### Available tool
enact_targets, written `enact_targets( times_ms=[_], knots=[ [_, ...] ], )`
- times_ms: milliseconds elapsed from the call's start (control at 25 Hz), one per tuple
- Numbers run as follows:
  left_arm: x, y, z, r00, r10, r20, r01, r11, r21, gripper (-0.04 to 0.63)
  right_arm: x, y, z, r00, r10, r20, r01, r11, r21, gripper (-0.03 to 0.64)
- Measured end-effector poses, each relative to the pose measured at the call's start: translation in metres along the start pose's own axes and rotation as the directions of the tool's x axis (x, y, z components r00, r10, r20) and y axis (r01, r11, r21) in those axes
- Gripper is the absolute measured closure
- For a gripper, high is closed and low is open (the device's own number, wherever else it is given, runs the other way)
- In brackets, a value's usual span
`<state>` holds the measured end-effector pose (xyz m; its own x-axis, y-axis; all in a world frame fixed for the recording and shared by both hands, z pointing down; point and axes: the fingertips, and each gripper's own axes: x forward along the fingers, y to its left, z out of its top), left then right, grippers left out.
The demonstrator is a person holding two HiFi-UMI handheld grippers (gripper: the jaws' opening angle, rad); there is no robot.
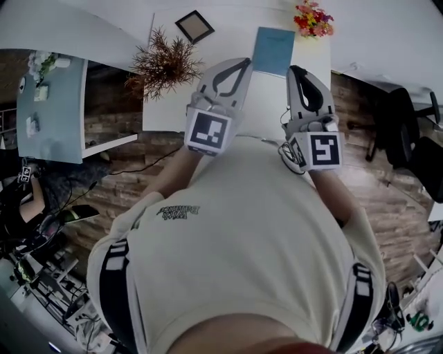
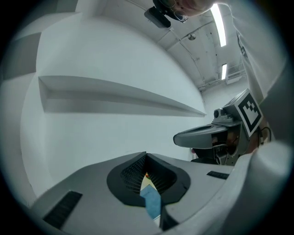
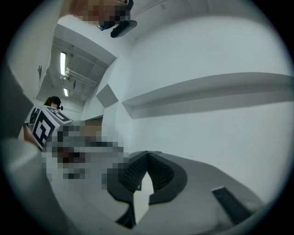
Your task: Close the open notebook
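A blue notebook (image 1: 273, 50) lies flat with its cover down on the far part of the white table (image 1: 263, 97). Both grippers hang in the air above the table's near side, pointing roughly level at the white wall. My left gripper (image 1: 242, 63) is shut with nothing in it; a strip of the blue notebook (image 2: 151, 202) shows below through the slit behind its touching tips (image 2: 146, 157). My right gripper (image 1: 296, 70) is also shut and empty, its tips (image 3: 147, 155) meeting. It appears from the side in the left gripper view (image 2: 183, 137).
On the table stand a dried brown plant (image 1: 163, 62), a dark picture frame (image 1: 194, 26) and a bunch of red and yellow flowers (image 1: 313, 19). A black chair (image 1: 401, 131) is at the right, a pale blue shelf unit (image 1: 52, 110) at the left.
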<state>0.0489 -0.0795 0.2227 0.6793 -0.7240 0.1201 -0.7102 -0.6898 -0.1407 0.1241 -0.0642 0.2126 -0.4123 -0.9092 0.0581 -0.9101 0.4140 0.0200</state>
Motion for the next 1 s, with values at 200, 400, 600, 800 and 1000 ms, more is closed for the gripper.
enact_targets(
  times_ms=[200,400,600,800,1000],
  knots=[
    [-0.005,0.003,0.005,1.0,0.008,0.004,-0.008,1.0,0.02,0.581,0.003,0.01,0.0,0.999,0.031,-0.016,-0.031,0.999,-0.019,0.615],
    [-0.007,0.01,0.004,1.0,0.011,0.003,-0.011,1.0,0.017,0.581,0.012,0.017,0.001,0.999,0.046,-0.017,-0.046,0.999,-0.021,0.616],
    [-0.007,0.013,0.003,1.0,0.012,0.001,-0.012,1.0,0.02,0.581,0.016,0.019,0.0,0.998,0.054,-0.023,-0.054,0.998,-0.014,0.615],
    [-0.007,0.011,0.001,1.0,0.01,-0.001,-0.01,1.0,0.018,0.581,0.015,0.02,-0.003,0.998,0.058,-0.026,-0.058,0.998,-0.007,0.615],
    [-0.007,0.013,-0.001,1.0,0.005,-0.006,-0.005,1.0,0.015,0.581,0.016,0.019,-0.005,0.998,0.051,-0.044,-0.05,0.999,0.006,0.615]
  ],
)
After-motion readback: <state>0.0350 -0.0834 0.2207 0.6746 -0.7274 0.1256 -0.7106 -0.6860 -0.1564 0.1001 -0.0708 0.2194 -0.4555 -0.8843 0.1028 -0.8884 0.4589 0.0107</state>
